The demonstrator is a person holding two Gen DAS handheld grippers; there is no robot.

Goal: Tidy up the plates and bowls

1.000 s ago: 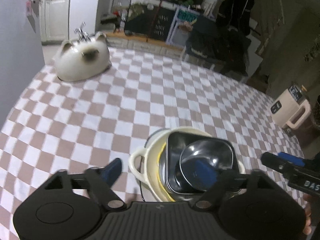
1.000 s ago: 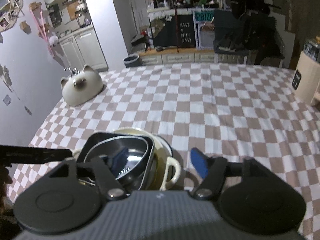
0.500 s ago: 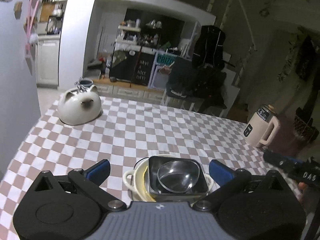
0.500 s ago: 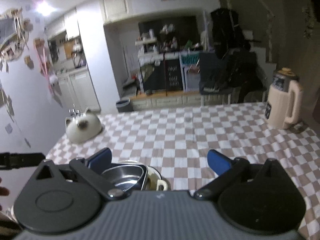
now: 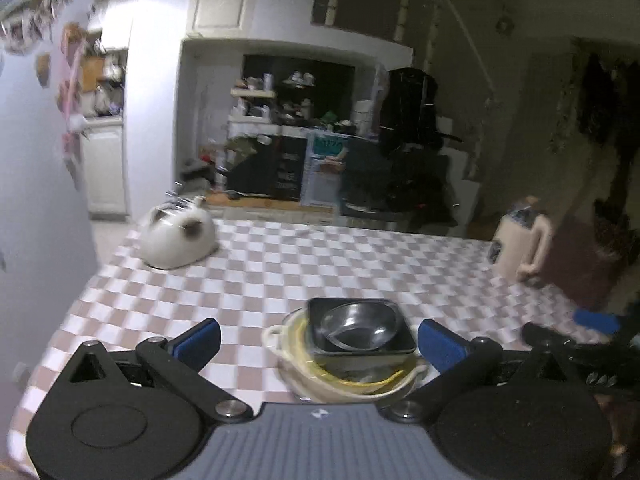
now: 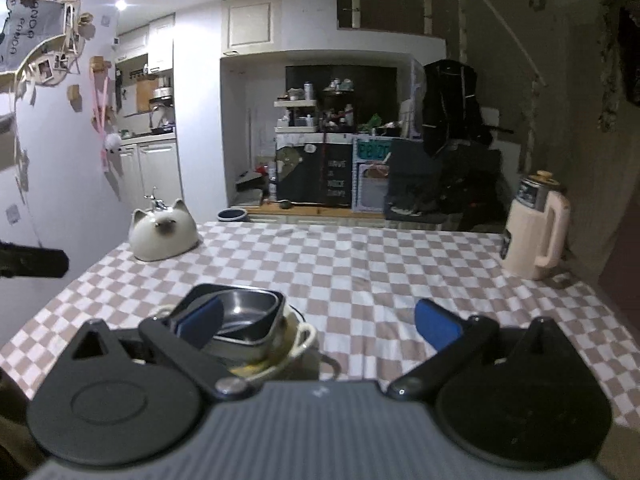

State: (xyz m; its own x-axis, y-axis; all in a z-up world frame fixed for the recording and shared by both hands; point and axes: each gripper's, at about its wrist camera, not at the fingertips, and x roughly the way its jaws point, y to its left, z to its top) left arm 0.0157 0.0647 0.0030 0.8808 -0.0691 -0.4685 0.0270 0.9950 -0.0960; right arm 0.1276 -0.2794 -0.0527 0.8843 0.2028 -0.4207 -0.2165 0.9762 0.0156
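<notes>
Nearby, a rigid, slippery steel bowl [image 5: 357, 323] nested in a dark square dish [image 5: 404, 350] and cream handled pot [image 5: 276, 334] is judged best gripped by rims; the left gripper [image 5: 318, 338] and right gripper [image 6: 318, 320] are seen spread apart, empty.

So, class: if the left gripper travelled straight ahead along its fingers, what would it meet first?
Probably the nested stack: the left gripper points at the black square dish in the cream handled bowl. Depth is unclear.
</notes>
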